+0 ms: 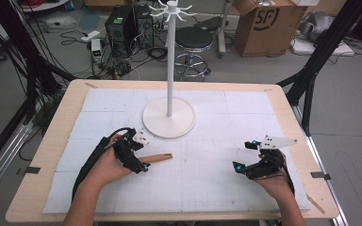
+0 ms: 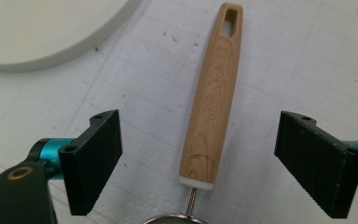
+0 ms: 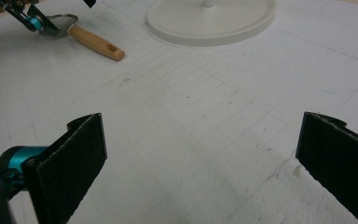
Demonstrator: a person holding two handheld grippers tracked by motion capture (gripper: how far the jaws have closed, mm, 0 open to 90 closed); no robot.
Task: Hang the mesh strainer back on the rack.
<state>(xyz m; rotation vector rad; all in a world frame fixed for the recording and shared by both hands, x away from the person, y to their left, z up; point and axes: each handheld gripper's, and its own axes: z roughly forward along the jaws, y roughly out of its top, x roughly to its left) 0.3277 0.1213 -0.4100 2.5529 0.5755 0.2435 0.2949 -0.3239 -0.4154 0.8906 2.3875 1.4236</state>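
Left gripper view: wooden-handled strainer (image 2: 212, 98) flat on desk (image 1: 207, 183), handle lying between wide-open fingers (image 2: 93, 161) of left gripper (image 1: 133, 157), untouched. Right gripper (image 1: 252, 157) idle, spread wide, empty. Risk: round handle rolls aside on closing; off-centre pinch tips the wire head.

The wooden handle (image 2: 212, 98) is light tan with darker curved grain lines and a white band at the end nearest the left gripper (image 2: 198, 154), whose pads are black on teal fittings. The mat (image 1: 217, 179) under the handle is white with a faint square grid. Beyond the handle, the stand (image 1: 169, 120) is plain white. The table (image 1: 42, 160) rim is pale wood.
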